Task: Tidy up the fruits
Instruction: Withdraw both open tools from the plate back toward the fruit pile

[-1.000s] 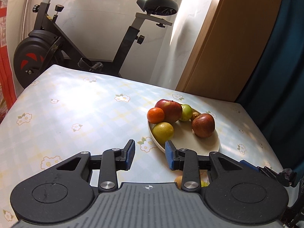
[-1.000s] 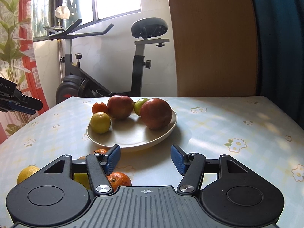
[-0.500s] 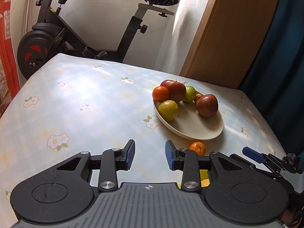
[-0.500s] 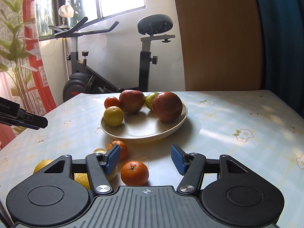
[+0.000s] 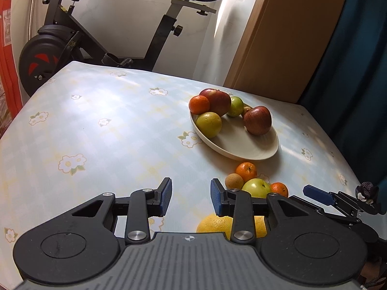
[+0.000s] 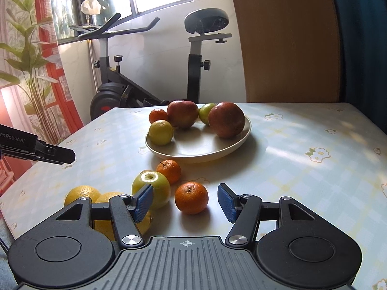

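Observation:
A cream plate [image 5: 251, 148] [image 6: 193, 149] holds two red apples, a green fruit, a yellow-green citrus and a small orange. Loose fruit lies on the table in front of it: an orange [image 6: 191, 197] [image 5: 279, 189], a second orange [image 6: 169, 170] [image 5: 246, 170], a green apple [image 6: 151, 189] [image 5: 256, 187], a small brown fruit [image 5: 233, 181] and yellow citrus [image 6: 81, 194] [image 5: 215, 224]. My right gripper [image 6: 185, 201] is open and empty, with the near orange just ahead between its fingers. My left gripper [image 5: 191, 197] is open and empty above the table, left of the loose fruit.
The table has a pale blue floral cloth [image 5: 96, 130]. An exercise bike [image 5: 72, 41] stands behind the far edge. A wooden panel [image 6: 285, 38] and a dark blue curtain [image 5: 350, 60] are at the back right. A plant [image 6: 31, 72] stands by the window at left.
Both grippers have pulled back and risen from the plate. The loose fruit in front of the plate has come into view. Both stay open.

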### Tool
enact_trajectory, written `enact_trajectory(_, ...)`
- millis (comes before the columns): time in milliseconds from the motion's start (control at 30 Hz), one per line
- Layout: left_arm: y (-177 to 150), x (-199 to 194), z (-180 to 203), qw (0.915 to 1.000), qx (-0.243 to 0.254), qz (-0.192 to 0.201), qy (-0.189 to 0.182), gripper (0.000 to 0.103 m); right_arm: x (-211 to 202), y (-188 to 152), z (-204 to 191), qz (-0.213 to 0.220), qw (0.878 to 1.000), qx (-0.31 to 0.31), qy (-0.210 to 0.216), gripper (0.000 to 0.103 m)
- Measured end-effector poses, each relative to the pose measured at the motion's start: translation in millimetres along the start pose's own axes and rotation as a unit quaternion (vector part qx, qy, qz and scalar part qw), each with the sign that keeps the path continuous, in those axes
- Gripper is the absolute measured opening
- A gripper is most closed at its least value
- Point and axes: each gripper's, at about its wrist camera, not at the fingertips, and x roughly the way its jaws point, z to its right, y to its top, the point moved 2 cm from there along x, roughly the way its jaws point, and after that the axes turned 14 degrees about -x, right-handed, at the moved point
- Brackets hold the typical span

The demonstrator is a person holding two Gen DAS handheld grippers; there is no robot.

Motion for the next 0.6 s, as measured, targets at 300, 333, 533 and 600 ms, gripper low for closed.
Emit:
enact_trajectory(300, -5, -6, 2, 1.0000, 0.003, 0.008, -0.003, 0.037, -8, -10, -11, -0.039, 0.999, -0.025, 0.024, 0.056)
enact_trajectory(333, -5, -6, 2, 1.0000, 0.003, 0.008, -0.003, 0.037, -8, -11, -12, -0.041, 0.998, -0.030, 0.031, 0.056)
enact_trajectory(533, -7, -7, 3, 0.9999, 0.007, 0.007, -0.005, 0.037, -4, -17, -28, -0.063, 0.994, -0.069, 0.062, 0.056)
enact_trajectory(600, -8, -7, 2, 0.9999, 0.007, 0.006, -0.005, 0.037, 0, -17, -34, -0.071, 0.991, -0.093, 0.064, 0.056)
